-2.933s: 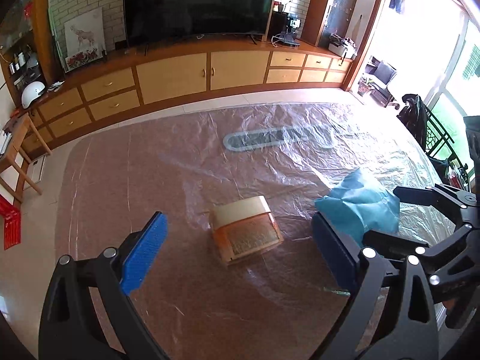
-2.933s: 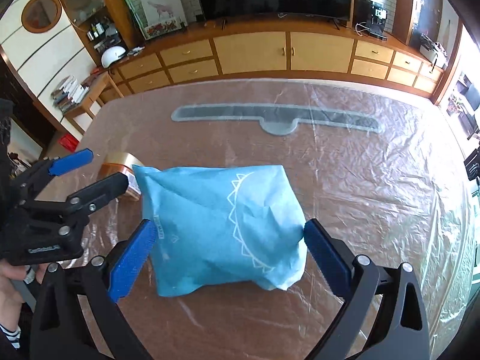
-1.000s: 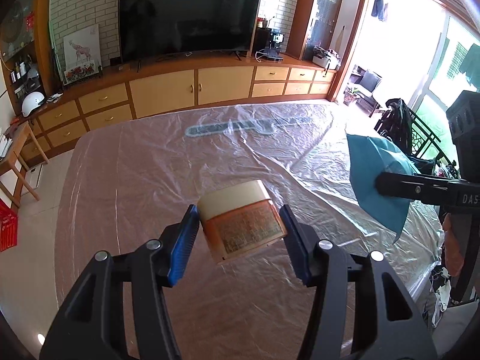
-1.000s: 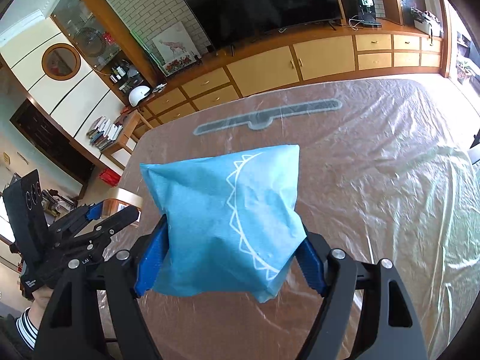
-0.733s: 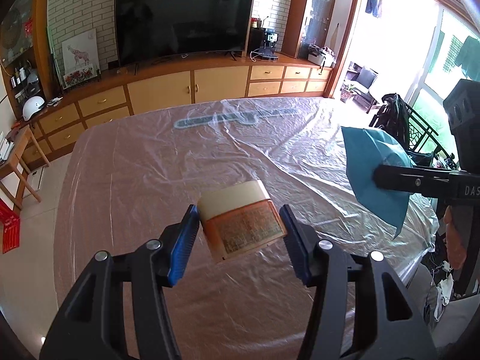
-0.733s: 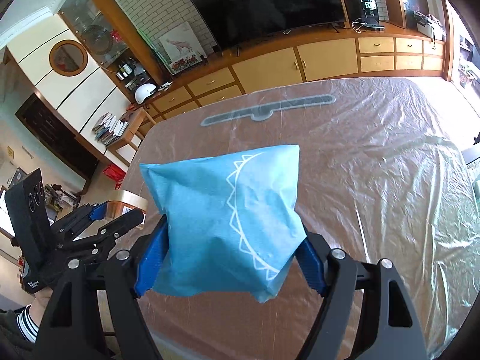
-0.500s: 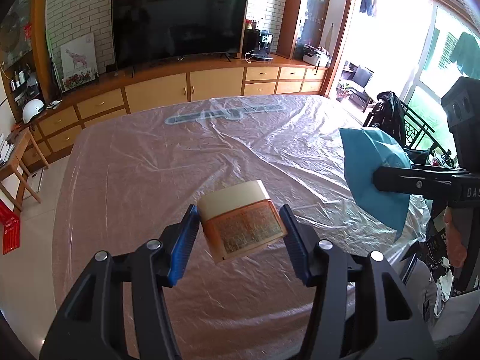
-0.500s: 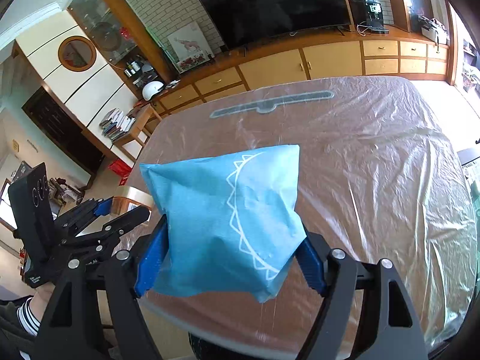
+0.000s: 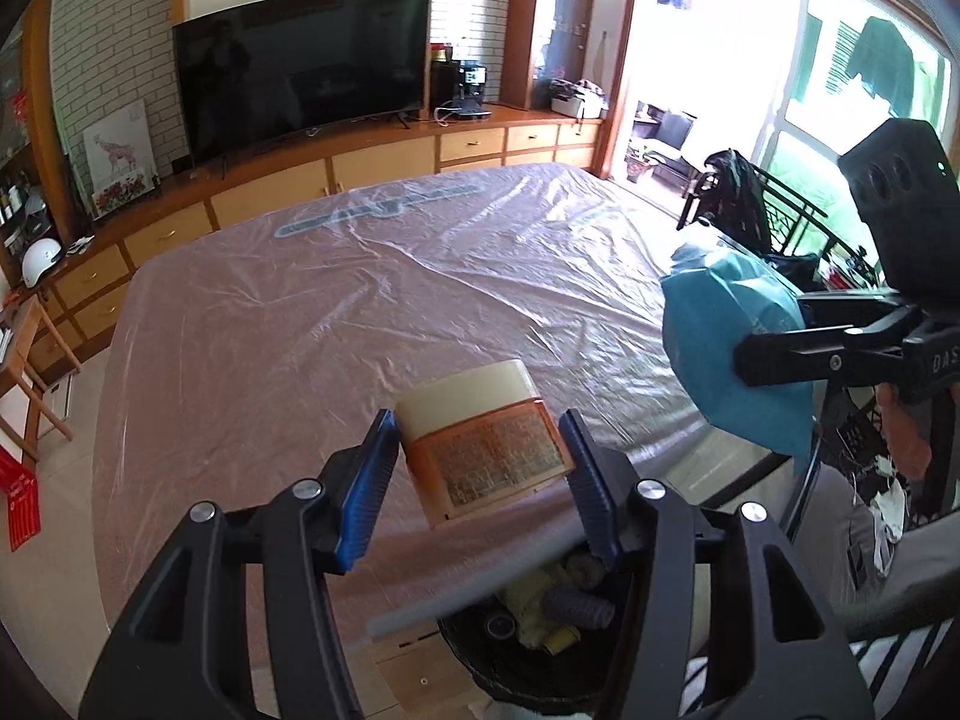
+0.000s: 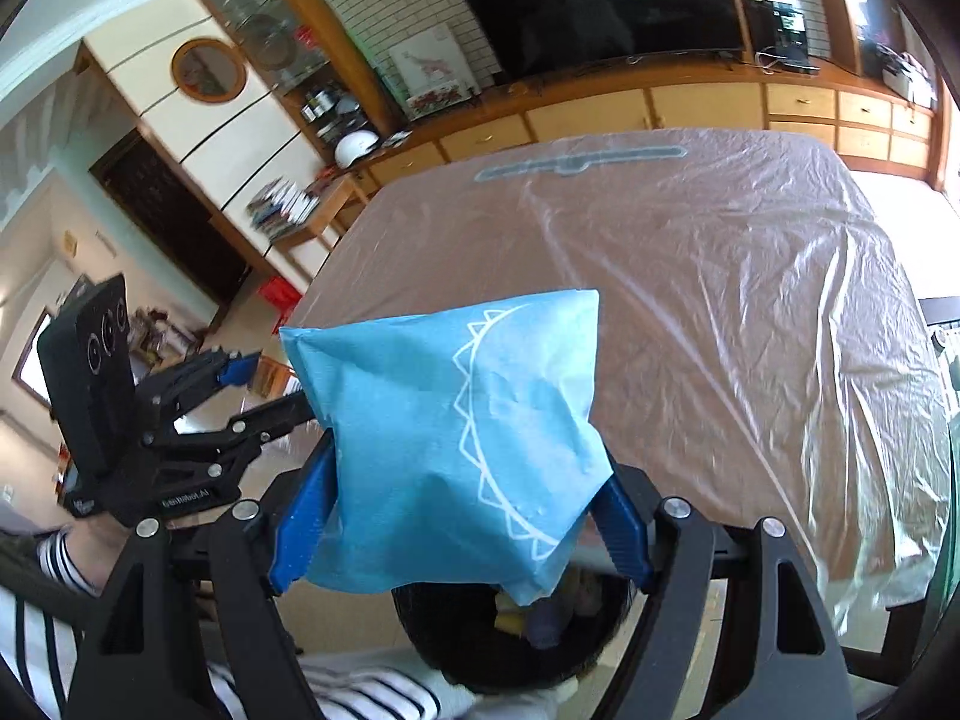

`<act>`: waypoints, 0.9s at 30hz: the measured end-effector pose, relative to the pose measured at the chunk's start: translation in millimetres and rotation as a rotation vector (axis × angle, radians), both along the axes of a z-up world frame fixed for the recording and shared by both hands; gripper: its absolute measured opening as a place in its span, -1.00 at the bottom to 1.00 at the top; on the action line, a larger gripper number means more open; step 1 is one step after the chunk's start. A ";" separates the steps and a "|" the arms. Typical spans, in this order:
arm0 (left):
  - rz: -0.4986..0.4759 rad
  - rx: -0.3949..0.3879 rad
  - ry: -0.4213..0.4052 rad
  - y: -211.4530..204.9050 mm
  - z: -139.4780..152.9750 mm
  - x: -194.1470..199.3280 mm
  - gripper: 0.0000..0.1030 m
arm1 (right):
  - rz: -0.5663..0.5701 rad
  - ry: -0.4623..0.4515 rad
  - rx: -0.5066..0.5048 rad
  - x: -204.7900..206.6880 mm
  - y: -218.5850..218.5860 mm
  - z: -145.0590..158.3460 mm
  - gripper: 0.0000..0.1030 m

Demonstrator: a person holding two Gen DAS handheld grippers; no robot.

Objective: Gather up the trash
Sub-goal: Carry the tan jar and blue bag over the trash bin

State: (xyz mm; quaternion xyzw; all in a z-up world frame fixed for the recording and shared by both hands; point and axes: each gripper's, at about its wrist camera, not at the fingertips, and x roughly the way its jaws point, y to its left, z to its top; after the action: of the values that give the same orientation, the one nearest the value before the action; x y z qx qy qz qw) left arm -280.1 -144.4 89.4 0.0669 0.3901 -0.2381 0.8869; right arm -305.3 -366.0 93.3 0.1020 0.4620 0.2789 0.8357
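My left gripper is shut on an orange jar with a cream lid, held in the air at the table's near edge. A black trash bin with several pieces of rubbish inside sits just below it. My right gripper is shut on a puffy blue packet with a white zigzag print, also lifted, with the bin showing under it. In the left wrist view the blue packet and the right gripper hang at the right. In the right wrist view the left gripper is at the left.
The table wears a pinkish cloth under clear plastic. A TV on a long wooden cabinet stands behind it. A grey foam tube lies across the bin's rim. A striped sleeve is at lower left. A dark chair stands to the right.
Both grippers have drawn back from the table with jar and packet still held. The trash bin has come into view beneath them, and the table's near edge now shows.
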 end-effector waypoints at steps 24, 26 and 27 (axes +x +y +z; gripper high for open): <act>-0.167 0.135 0.146 -26.7 -61.2 -75.9 0.09 | 0.167 0.134 -0.226 -70.4 15.9 -67.0 0.46; -0.173 0.146 0.165 -29.6 -70.3 -75.2 0.09 | 0.156 0.143 -0.243 -70.2 17.9 -76.1 0.47; -0.175 0.156 0.177 -31.3 -77.2 -73.7 0.09 | 0.150 0.152 -0.252 -69.2 18.9 -82.2 0.47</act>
State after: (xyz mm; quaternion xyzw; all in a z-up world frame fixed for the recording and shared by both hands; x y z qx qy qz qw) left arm -353.7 -175.8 12.2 0.1481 0.4766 -0.2885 0.8171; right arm -374.5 -347.1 11.1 -0.0174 0.5616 0.2719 0.7813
